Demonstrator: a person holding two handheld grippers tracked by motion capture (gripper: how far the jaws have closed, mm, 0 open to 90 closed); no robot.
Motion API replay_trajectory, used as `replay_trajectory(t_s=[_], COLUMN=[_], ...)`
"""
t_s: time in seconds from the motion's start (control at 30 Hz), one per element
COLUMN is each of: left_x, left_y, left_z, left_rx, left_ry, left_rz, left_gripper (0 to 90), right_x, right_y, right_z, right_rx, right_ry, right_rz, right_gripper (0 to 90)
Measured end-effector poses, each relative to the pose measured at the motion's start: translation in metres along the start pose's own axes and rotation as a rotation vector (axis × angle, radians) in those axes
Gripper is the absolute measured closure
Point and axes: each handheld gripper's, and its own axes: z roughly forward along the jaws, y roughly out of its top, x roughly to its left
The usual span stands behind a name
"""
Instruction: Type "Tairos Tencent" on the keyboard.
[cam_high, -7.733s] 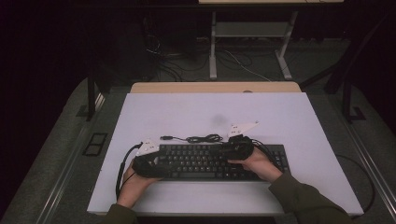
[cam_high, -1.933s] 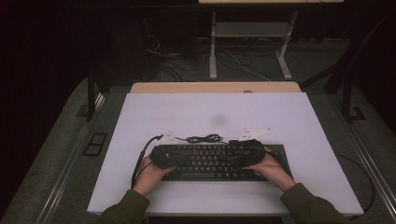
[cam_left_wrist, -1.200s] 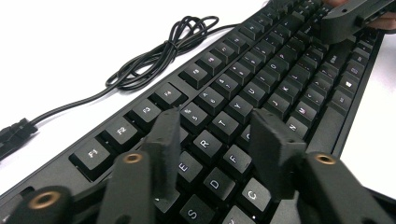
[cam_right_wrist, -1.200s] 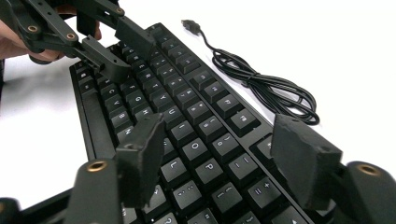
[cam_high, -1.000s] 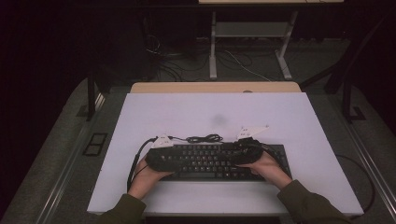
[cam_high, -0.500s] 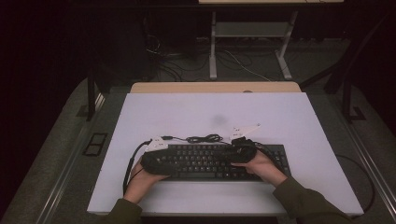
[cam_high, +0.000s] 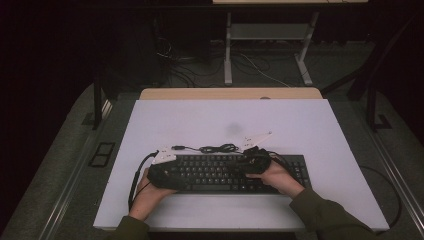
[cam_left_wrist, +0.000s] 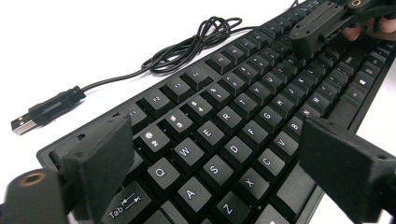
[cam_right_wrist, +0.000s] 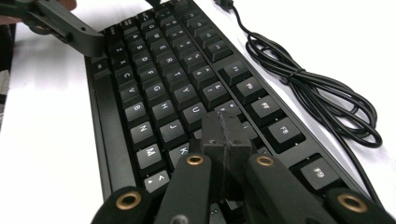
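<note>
The black keyboard (cam_high: 225, 172) lies flat on the white bench (cam_high: 210, 120) right under both sets of jaws, the left gripper (cam_left_wrist: 210, 163) has just been spreading wide over the Q-A-Z end with nothing gripped, and the right gripper (cam_right_wrist: 225, 135) has just pinched closed, empty, tips above the J-K keys.

My black keyboard (cam_high: 227, 172) with white key legends, black cable (cam_left_wrist: 187, 44) ending in a silver plug (cam_left_wrist: 21, 124), white table (cam_high: 200, 120), my black left gripper (cam_left_wrist: 219, 172), my black right gripper (cam_right_wrist: 223, 135) with brass rivets, olive sleeve (cam_high: 325, 215).
</note>
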Motion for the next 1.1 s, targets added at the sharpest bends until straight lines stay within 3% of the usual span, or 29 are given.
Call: replay_trajectory(t_s=[0.23,0.53,1.1], left_x=[0.0013,0.0012,0.0008], left_y=[0.0003,-0.0003,-0.0004], left_z=[-0.0004,0.0000,-0.0002], left_rx=[-0.002,0.003,0.001], left_ry=[0.007,0.008,0.014], left_rz=[-0.004,-0.011,-0.004], left_gripper=[1.6,0.9,1.1], right_x=[-0.0020,-0.0008,-0.0005], right_y=[-0.0012,-0.0025,-0.0018], right_z=[0.0015,0.0049,0.0025], right_rx=[0.025,0.056,0.040], right_ry=[-0.009,-0.022,-0.015], right_rz=[-0.004,-0.023,-0.022], right_gripper=[89.3,89.3,85.9])
